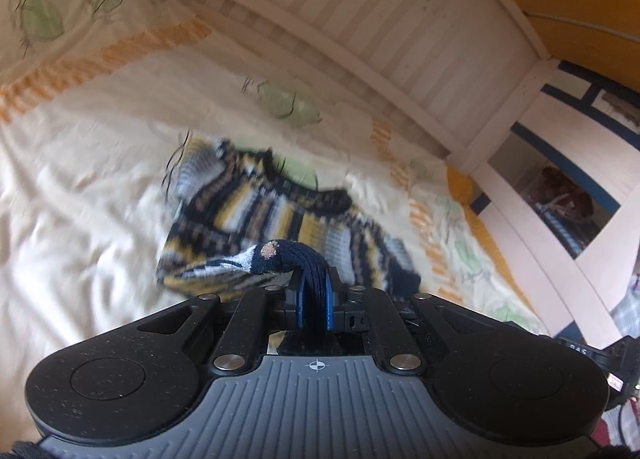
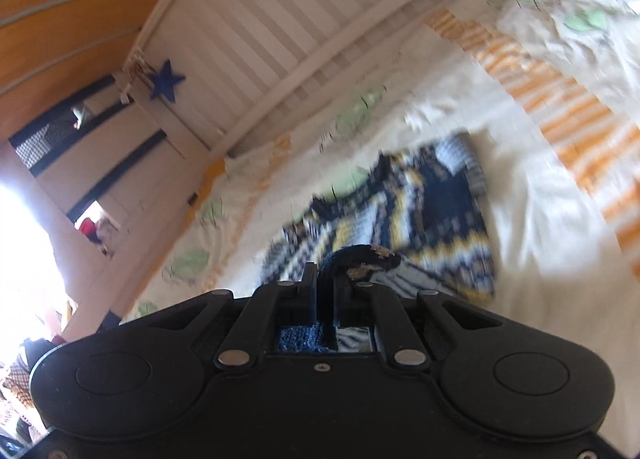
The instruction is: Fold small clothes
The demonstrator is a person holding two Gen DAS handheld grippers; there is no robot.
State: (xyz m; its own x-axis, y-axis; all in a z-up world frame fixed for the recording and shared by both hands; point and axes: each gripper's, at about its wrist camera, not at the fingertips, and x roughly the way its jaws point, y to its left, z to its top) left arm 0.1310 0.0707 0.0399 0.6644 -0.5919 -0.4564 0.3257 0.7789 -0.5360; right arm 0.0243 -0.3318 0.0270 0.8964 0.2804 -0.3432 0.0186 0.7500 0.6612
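Observation:
A small knitted sweater [image 1: 256, 215] with navy, yellow, white and grey stripes lies on a cream bedsheet [image 1: 80, 199]. My left gripper [image 1: 314, 291] is shut on the sweater's navy ribbed hem, lifted just above the sheet at its near edge. In the right wrist view the same sweater [image 2: 432, 219] spreads ahead and to the right. My right gripper [image 2: 326, 283] is shut on another part of the navy hem. Both views are blurred by motion.
A white slatted bed rail [image 1: 360, 31] runs along the far side of the bed and shows in the right wrist view [image 2: 288, 19] with a blue star [image 2: 165, 80]. Orange-striped bedding [image 2: 560, 99] lies at the right. A white shelf unit [image 1: 560, 187] stands beyond the bed end.

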